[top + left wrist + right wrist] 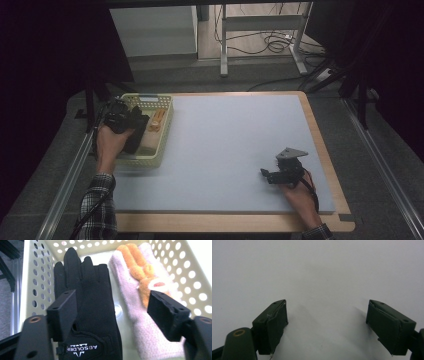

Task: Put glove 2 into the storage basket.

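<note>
A pale yellow perforated basket (pixel 162 131) stands at the table's left side. Inside it lie a black glove (pixel 92 302) printed ABSOLDIER and a pale pink knitted glove (pixel 140 322) with orange fingers on top. My left gripper (pixel 112 312) hovers open just over both gloves, its jaws wide apart and nothing held between them. In the high view this left gripper (pixel 131 120) sits over the basket's left part. My right gripper (pixel 265 175) rests low over the grey mat at the front right, and in its own view the right gripper (pixel 327 325) is open with bare mat between the jaws.
A grey mat (pixel 225 145) covers the wooden table (pixel 327 165). Metal rails (pixel 70 175) run along both sides. A desk frame and loose cables (pixel 270 42) lie on the floor beyond the far edge.
</note>
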